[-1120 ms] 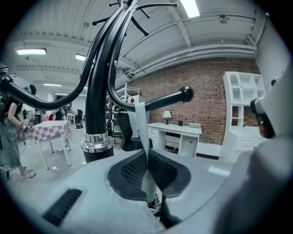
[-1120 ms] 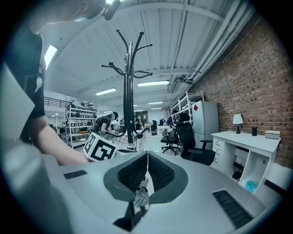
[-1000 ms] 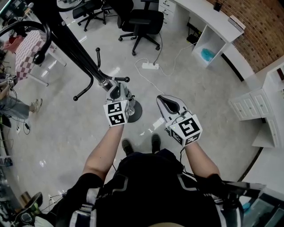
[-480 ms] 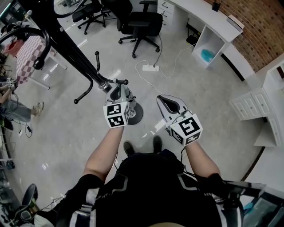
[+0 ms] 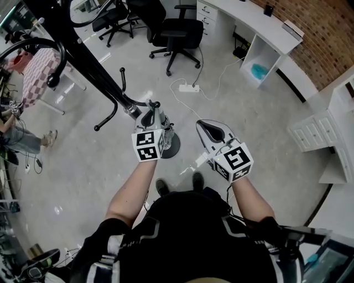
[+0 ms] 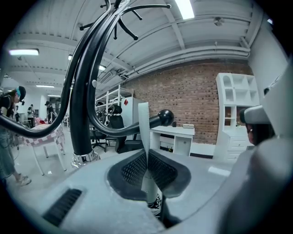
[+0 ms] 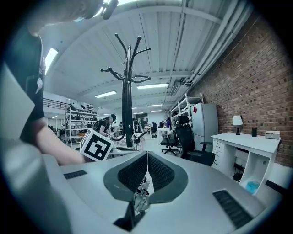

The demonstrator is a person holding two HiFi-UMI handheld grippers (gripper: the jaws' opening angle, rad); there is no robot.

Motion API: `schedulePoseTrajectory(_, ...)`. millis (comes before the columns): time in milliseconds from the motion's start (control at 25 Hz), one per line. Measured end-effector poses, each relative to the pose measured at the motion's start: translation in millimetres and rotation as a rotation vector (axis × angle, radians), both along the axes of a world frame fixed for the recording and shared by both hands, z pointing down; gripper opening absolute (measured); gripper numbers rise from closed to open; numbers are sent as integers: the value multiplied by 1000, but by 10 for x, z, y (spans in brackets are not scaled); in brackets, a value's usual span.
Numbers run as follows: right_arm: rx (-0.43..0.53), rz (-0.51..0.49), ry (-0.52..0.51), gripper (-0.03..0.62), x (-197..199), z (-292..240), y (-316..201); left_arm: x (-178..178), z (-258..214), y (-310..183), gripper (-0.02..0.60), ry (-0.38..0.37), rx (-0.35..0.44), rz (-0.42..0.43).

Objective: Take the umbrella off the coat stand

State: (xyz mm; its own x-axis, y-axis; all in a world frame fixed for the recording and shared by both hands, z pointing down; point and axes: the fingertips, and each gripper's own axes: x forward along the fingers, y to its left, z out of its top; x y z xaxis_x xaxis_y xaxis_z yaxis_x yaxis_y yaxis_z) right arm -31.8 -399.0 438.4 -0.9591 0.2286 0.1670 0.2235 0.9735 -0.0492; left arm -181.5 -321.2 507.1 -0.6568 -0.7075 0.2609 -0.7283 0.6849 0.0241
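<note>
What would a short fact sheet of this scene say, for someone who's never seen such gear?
place: workshop with a brick wall, a white desk and an office chair
person: standing, seen from above, one tool in each hand
left hand-held gripper: shut on a pale strap, close to the coat stand
right hand-held gripper: shut, nothing in it, apart from the stand
</note>
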Motion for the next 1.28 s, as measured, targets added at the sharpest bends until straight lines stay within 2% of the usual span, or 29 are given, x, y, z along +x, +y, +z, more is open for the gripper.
schedulePoseTrajectory(560, -8, 36, -10, 8, 134, -19, -67, 253, -71, -203, 12, 30, 24, 70)
schedulePoseTrajectory(960, -17, 40, -27, 8, 153, -145, -73, 453, -295, -226, 11, -29, 44, 148)
schedulePoseTrajectory(1280, -23, 35, -34, 8, 131, -278, -5, 658, -657, -57, 11, -60, 111, 200)
